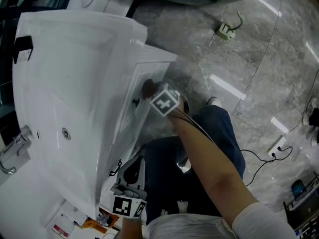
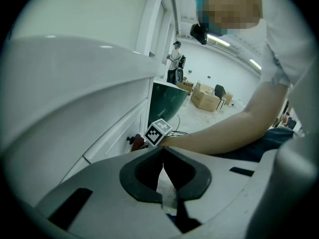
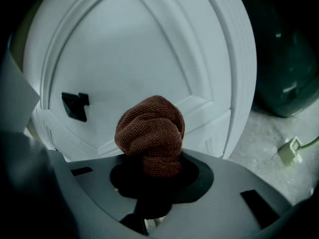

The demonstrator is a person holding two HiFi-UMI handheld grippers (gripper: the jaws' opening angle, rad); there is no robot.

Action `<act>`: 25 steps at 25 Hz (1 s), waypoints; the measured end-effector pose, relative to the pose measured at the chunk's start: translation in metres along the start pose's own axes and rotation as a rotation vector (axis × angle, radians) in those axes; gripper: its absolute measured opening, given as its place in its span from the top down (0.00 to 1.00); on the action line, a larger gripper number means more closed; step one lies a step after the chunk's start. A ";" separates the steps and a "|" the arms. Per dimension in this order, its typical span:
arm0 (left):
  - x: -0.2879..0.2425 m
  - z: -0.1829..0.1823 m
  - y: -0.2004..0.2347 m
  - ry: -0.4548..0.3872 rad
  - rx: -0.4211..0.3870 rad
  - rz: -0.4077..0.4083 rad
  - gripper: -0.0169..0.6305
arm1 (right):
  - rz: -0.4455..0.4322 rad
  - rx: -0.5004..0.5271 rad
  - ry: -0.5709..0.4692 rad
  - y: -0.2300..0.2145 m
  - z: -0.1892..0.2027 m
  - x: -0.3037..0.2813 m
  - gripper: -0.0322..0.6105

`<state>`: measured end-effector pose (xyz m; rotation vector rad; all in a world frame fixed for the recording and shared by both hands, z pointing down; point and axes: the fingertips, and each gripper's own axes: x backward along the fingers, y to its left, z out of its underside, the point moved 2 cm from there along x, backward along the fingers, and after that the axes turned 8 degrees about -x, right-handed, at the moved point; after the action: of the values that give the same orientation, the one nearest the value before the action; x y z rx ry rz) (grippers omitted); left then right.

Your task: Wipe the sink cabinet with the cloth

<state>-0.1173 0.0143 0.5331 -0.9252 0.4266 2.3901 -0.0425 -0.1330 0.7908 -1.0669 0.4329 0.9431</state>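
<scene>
Currently our R gripper has its fingers clamped on the brown cloth, bunched into a wad that sticks out in front of the white sink cabinet door, just right of the small black handle; we can't tell whether the wad actually touches the panel. From the head view it sits approx. mid-door, below the rim of the white sink. Our L gripper hangs low by the cabinet front, nearer us, fingers together at the tips w/ nothing between them, well apart from the cloth.
</scene>
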 end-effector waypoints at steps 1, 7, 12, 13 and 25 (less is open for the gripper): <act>-0.004 -0.003 -0.001 -0.003 0.002 0.002 0.96 | 0.009 -0.006 -0.004 -0.008 -0.006 0.003 0.81; -0.019 -0.015 -0.011 -0.001 -0.003 0.023 0.96 | 0.065 -0.033 -0.059 -0.056 -0.039 0.025 0.81; -0.025 -0.025 -0.012 -0.020 0.006 0.036 0.96 | 0.061 -0.036 -0.077 -0.068 -0.060 0.040 0.81; -0.026 -0.025 -0.012 -0.020 0.004 0.041 0.96 | 0.065 -0.032 -0.077 -0.066 -0.059 0.040 0.81; 0.003 -0.012 -0.021 -0.001 0.055 0.090 0.96 | 0.133 0.075 -0.161 -0.019 -0.096 0.100 0.81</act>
<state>-0.1004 0.0261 0.5204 -0.8978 0.5409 2.4469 0.0412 -0.1771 0.6873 -0.8946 0.4061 1.1134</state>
